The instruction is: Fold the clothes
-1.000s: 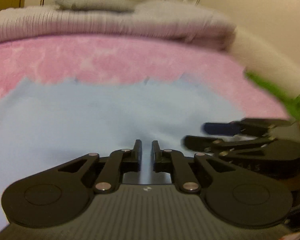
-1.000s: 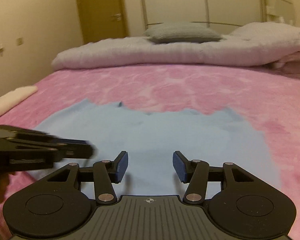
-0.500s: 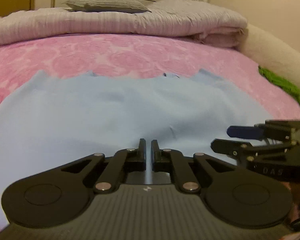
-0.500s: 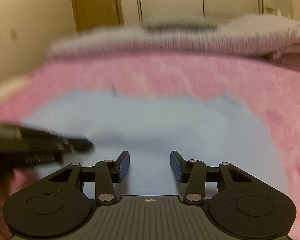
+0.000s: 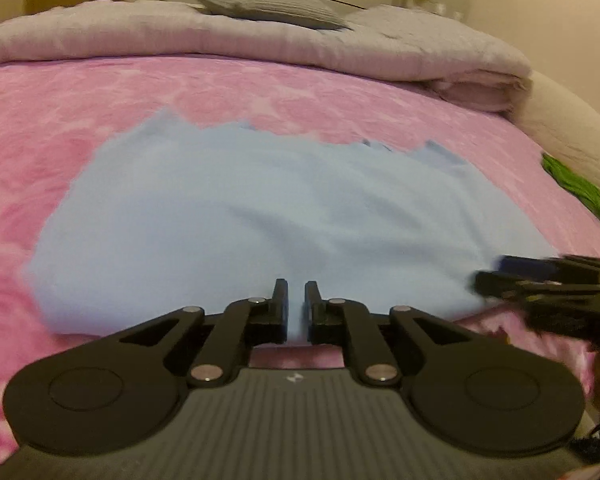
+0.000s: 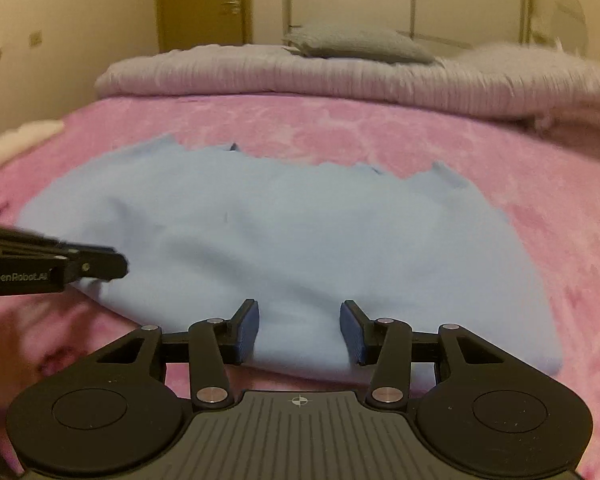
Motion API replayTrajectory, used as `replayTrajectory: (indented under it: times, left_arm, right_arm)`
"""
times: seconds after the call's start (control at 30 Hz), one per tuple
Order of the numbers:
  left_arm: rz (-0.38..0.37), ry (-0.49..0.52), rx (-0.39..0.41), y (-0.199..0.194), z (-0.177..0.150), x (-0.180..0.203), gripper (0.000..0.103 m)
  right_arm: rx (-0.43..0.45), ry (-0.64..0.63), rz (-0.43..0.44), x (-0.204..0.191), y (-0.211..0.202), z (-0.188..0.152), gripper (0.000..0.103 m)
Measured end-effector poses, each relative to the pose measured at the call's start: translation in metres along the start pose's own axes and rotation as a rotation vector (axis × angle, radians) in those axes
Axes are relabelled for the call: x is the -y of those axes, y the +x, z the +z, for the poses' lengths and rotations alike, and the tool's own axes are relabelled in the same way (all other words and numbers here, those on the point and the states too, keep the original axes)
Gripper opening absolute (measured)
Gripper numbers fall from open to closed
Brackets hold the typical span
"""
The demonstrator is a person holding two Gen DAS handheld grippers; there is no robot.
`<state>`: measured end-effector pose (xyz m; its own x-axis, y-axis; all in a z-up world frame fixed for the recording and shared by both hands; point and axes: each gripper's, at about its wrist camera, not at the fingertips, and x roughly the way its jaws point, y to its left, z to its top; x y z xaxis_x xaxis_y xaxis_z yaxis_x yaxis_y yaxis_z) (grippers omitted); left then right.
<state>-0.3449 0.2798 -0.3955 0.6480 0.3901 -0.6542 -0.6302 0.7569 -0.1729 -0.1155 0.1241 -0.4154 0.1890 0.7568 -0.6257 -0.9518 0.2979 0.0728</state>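
A light blue garment (image 5: 260, 216) lies spread flat on the pink bedspread (image 5: 80, 112); it also shows in the right wrist view (image 6: 284, 240). My left gripper (image 5: 296, 300) is nearly shut on the garment's near hem, with a strip of blue cloth between the jaws. My right gripper (image 6: 299, 322) is open and empty, its fingers straddling the near hem on the right part of the garment. Each gripper shows at the side of the other's view: the right one (image 5: 540, 280), the left one (image 6: 60, 266).
A folded grey-lilac duvet (image 5: 260, 40) and a grey pillow (image 5: 268, 2) lie across the far end of the bed. A green cloth (image 5: 580, 196) lies at the bed's right edge. A white rolled item (image 6: 16, 140) lies at the left edge. Door and wardrobe stand behind.
Both grippers have pulled back toward the garment's near edge, so more pink bedspread shows in front. The left jaws stay nearly closed, the right jaws stay open.
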Motion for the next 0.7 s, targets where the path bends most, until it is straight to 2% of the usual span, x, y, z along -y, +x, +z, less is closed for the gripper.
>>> replayTrajectory:
  times: [0.07, 0.17, 0.3, 0.47, 0.7]
  left_arm:
    - [0.062, 0.003, 0.014, -0.009, 0.002, -0.007, 0.009]
    - [0.138, -0.014, -0.050, -0.001, -0.001, -0.019, 0.011]
    - [0.176, 0.003, -0.074, -0.012, 0.000, -0.007, 0.010]
    - [0.176, -0.011, -0.096, -0.029, -0.006, 0.010, 0.013]
    - [0.164, -0.010, -0.117, -0.056, -0.023, 0.025, 0.014]
  right_arm:
    - [0.036, 0.030, -0.026, 0.006, -0.015, 0.005, 0.046]
    - [0.010, 0.070, -0.061, 0.019, -0.010, 0.001, 0.046]
    - [-0.023, 0.129, -0.098, 0.031, -0.008, -0.002, 0.046]
    - [0.002, 0.265, -0.023, 0.028, -0.040, 0.001, 0.048]
    - [-0.050, 0.337, -0.023, 0.016, -0.067, -0.017, 0.048]
